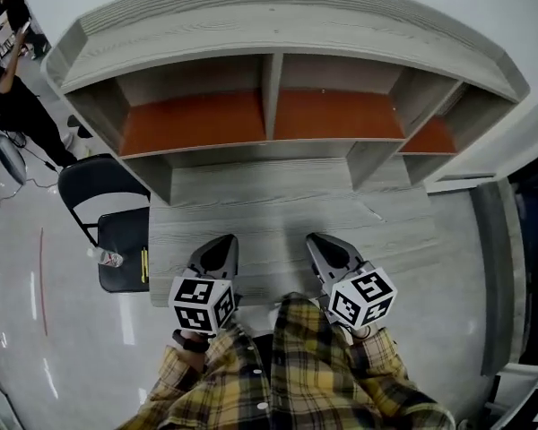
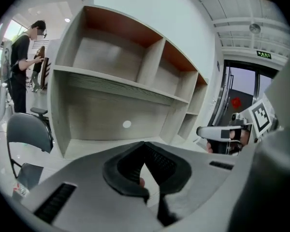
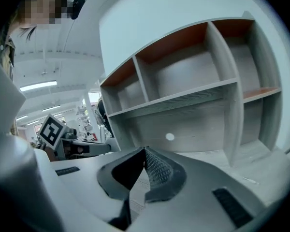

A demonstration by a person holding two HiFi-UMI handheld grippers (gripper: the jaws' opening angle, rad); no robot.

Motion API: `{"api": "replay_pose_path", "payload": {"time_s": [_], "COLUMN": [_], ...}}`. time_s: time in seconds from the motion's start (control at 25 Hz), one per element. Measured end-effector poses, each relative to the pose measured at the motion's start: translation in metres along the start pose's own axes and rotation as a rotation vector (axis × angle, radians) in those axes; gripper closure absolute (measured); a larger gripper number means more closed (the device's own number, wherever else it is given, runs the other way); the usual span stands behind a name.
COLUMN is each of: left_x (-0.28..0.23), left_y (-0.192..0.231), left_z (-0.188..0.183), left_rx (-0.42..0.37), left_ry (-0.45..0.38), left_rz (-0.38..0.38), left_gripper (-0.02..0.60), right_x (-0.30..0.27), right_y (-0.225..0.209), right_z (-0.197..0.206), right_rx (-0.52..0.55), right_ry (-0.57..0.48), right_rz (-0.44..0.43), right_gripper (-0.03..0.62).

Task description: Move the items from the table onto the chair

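The grey wooden table (image 1: 278, 213) has nothing on its top. To its left stands a black folding chair (image 1: 117, 236); on its seat lie a small plastic bottle (image 1: 111, 259) and a thin yellow item (image 1: 144, 265). My left gripper (image 1: 226, 241) hovers over the table's front edge, jaws shut and empty; its tips (image 2: 145, 146) meet in the left gripper view. My right gripper (image 1: 315, 238) hangs beside it, also shut with nothing held, its tips (image 3: 145, 151) together. The chair (image 2: 28, 129) and bottle (image 2: 20, 191) show at the left of the left gripper view.
A hutch (image 1: 269, 88) with open shelf compartments and orange-brown boards rises at the back of the table. A person in black (image 2: 20, 66) stands beyond the chair at far left. Shiny floor (image 1: 36, 276) lies to the left of the table.
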State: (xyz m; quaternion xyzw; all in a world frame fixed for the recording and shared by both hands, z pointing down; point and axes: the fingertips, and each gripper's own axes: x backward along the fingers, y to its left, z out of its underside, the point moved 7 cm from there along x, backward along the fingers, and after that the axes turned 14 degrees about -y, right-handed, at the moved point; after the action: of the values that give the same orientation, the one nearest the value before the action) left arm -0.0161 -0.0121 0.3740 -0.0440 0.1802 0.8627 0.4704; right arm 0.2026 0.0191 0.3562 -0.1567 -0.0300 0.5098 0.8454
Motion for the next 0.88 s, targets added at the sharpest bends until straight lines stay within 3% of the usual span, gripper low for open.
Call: {"api": "replay_pose_path", "payload": {"time_s": [0.24, 0.52, 0.68, 0.88], "left_x": [-0.026, -0.029, -0.028, -0.023], "left_y": [-0.061, -0.079, -0.077, -0.073], "left_z": [0.021, 0.037, 0.037, 0.040], "left_rx": [0.025, 0.012, 0.006, 0.015], "left_ry": [0.036, 0.095, 0.116, 0.145], "left_rz": [0.006, -0.060, -0.102, -0.145], "left_gripper": [0.577, 0.577, 0.577, 0.577], "right_x": [0.058, 0.076, 0.070, 0.055], "right_y": [-0.104, -0.210, -0.252, -0.295], "right_z": [0.004, 0.023, 0.039, 0.071], "right_rx": [0.028, 0.073, 0.085, 0.149], "right_ry": [0.069, 0.179, 0.249, 0.383], "right_rz": [0.108, 0.181, 0.182, 0.120], "right_gripper": [0.576, 0.574, 0.574, 0.572]}}
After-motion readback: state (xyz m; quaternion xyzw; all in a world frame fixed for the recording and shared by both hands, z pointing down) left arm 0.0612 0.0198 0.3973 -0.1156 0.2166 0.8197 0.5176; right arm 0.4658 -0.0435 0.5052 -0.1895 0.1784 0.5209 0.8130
